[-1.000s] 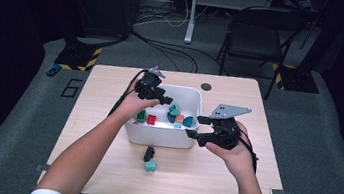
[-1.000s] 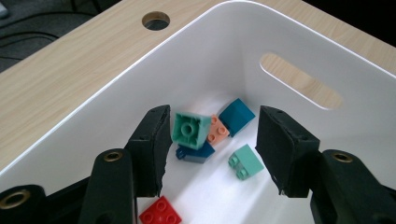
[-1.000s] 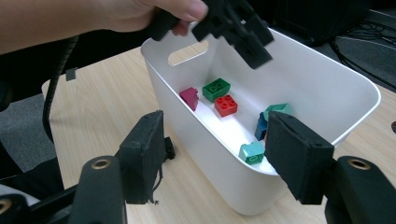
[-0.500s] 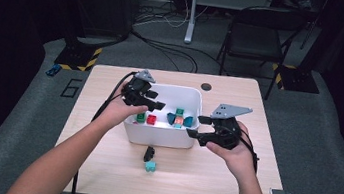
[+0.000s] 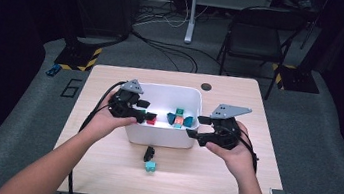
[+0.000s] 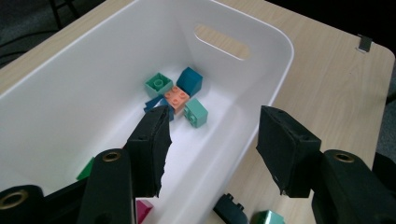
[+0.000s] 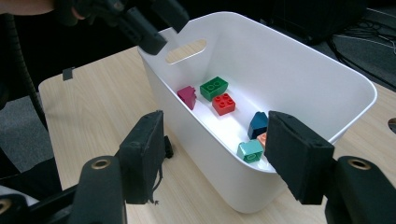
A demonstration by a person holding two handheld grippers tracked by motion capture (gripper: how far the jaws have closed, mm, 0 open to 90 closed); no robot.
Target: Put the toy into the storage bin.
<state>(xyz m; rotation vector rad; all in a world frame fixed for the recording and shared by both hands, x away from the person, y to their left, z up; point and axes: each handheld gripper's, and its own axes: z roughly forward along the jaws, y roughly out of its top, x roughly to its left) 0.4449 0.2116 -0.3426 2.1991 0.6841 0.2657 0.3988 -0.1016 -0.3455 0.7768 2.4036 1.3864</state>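
Left gripper at white bin's left rim, jaws apart, nothing between; bricks lie inside bin at table centre; right gripper at right rim, jaws apart, empty

Dim room; grey floor; black chair; cables

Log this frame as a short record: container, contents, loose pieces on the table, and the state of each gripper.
container: white bin on wooden table
contents: teal, orange and blue bricks at one end; green and red bricks at the other
loose pieces: black brick and teal brick in front of the bin
left gripper: open, empty, at the bin's left end
right gripper: open, empty, at the bin's right end
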